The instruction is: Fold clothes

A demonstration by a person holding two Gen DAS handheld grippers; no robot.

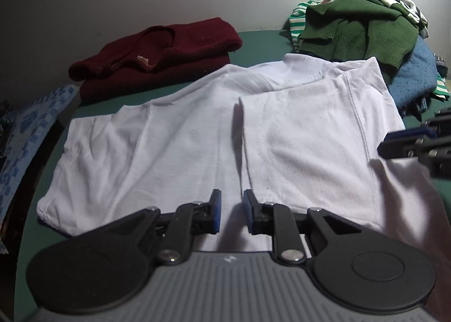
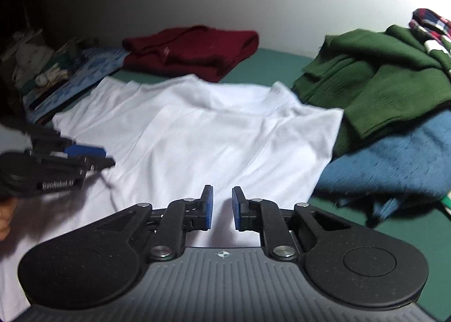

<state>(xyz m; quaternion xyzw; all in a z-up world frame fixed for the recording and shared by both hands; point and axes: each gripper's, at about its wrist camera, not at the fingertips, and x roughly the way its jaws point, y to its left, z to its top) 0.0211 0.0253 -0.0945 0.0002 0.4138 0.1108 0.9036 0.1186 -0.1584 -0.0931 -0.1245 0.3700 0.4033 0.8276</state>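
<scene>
White shirt [image 1: 180, 136] lies flat beyond, apparently below, both grippers' parted jaws.

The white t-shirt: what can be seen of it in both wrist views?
The white t-shirt lies flat on the green surface, in a thin, soft, lightly wrinkled fabric. One side panel is folded inward over the body, its stitched sleeve hem running down the middle; the other short sleeve is spread out. Its far edge reaches the maroon sweater and the green sweater. Both grippers hover at its near end, neither gripping it.
</scene>
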